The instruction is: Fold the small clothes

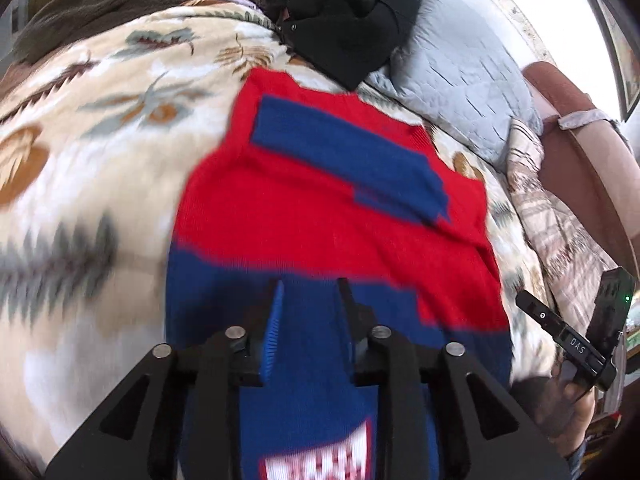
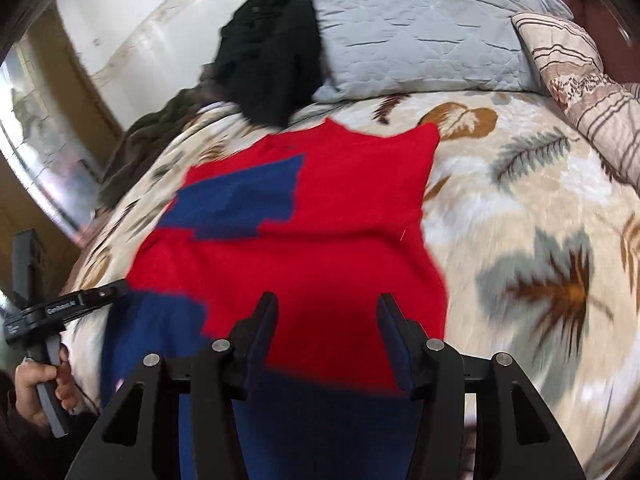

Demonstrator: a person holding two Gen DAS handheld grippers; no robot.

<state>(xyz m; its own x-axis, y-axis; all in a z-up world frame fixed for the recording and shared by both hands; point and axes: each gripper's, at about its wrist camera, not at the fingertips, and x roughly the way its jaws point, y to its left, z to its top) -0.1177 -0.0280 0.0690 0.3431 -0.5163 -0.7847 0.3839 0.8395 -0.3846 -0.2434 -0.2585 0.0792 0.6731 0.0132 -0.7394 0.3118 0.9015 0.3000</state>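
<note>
Nearest, the left gripper and right gripper both hang with jaws parted, gripping nothing, over the near blue hem of a red and blue sweater. It lies flat on the leaf-patterned bed. Farther off sit black clothes and a grey pillow.

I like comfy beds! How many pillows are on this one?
2. A grey quilted pillow lies at the bed's head, beside the black garment; a striped patterned pillow sits right of it. Others may be hidden.
</note>
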